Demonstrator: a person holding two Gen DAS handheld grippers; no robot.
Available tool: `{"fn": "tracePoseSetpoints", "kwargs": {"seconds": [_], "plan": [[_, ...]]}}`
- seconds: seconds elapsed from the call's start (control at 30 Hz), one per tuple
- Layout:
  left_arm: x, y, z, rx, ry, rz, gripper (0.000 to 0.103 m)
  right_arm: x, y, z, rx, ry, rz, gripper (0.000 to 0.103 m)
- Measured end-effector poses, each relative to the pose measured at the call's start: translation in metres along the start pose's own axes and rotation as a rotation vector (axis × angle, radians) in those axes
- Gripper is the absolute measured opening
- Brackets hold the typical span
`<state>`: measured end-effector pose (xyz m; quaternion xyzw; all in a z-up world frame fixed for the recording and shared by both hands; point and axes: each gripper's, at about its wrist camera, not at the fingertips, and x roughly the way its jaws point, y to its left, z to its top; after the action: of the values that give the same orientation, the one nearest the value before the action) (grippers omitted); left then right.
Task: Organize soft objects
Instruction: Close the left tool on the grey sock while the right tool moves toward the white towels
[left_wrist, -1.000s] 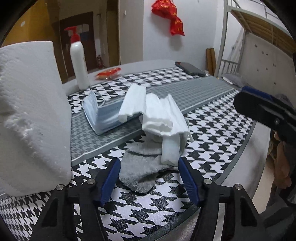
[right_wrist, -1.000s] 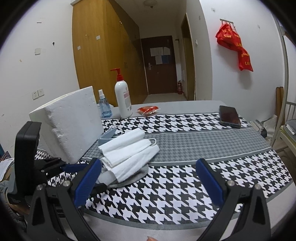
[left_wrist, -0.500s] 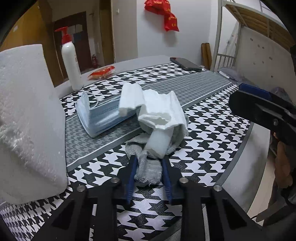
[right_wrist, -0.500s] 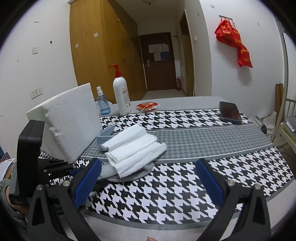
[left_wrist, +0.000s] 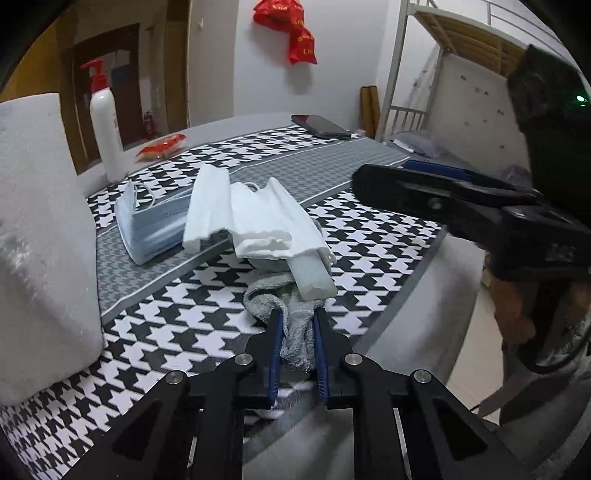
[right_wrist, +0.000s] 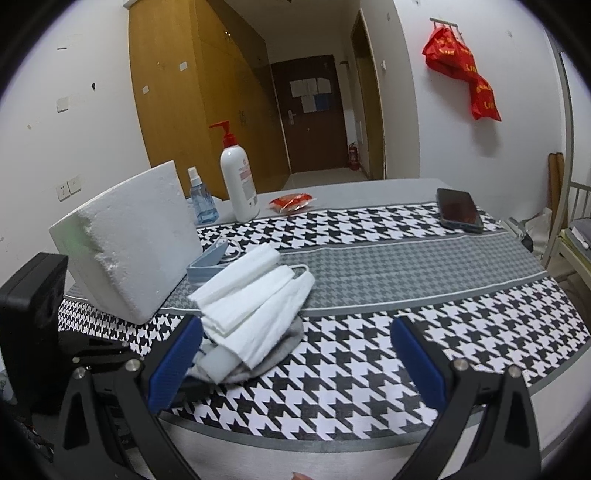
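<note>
A grey cloth (left_wrist: 264, 295) lies on the houndstooth table runner (left_wrist: 177, 325), partly under a pile of white folded masks and foam strips (left_wrist: 258, 218). My left gripper (left_wrist: 297, 314) is closing, and its blue pads pinch the cloth's near end. A stack of blue masks (left_wrist: 155, 225) lies behind the pile. In the right wrist view, my right gripper (right_wrist: 295, 328) stands open and wide above the table's near edge, in front of the white pile (right_wrist: 258, 295) and the grey cloth (right_wrist: 286, 341), with nothing between its fingers.
A big white foam block (right_wrist: 125, 251) stands at the left. Behind it are a spray bottle (right_wrist: 199, 199), a pump bottle (right_wrist: 238, 181) and a red packet (right_wrist: 291, 201). A phone (right_wrist: 458, 210) lies at the far right. A bunk bed frame (left_wrist: 417, 74) stands beyond the table.
My left gripper's jaws have come together on the grey cloth's near end, and the cloth has bunched up between them. The white pile has shifted slightly. The right gripper has kept still.
</note>
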<state>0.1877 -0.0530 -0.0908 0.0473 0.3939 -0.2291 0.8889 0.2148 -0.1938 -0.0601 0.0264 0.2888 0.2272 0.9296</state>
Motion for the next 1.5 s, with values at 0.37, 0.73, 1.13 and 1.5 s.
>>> {"fn": "tracePoseSetpoints", "kwargs": {"seconds": [0.37, 0.73, 1.13, 1.5], "plan": [[-0.008, 0.007, -0.010, -0.013, -0.019, 0.009, 0.017, 0.018, 0.029, 0.002, -0.034, 0.058, 0.051, 0.103], [-0.017, 0.014, -0.016, -0.015, -0.037, 0.023, 0.017, 0.051, 0.043, -0.002, -0.067, 0.156, 0.024, 0.102], [-0.022, 0.023, -0.016, -0.049, -0.059, 0.038, 0.017, 0.062, 0.036, -0.009, -0.123, 0.223, -0.075, 0.102], [-0.033, 0.041, -0.014, -0.107, -0.086, 0.108, 0.017, 0.041, -0.023, -0.011, -0.023, 0.195, -0.248, 0.102]]}}
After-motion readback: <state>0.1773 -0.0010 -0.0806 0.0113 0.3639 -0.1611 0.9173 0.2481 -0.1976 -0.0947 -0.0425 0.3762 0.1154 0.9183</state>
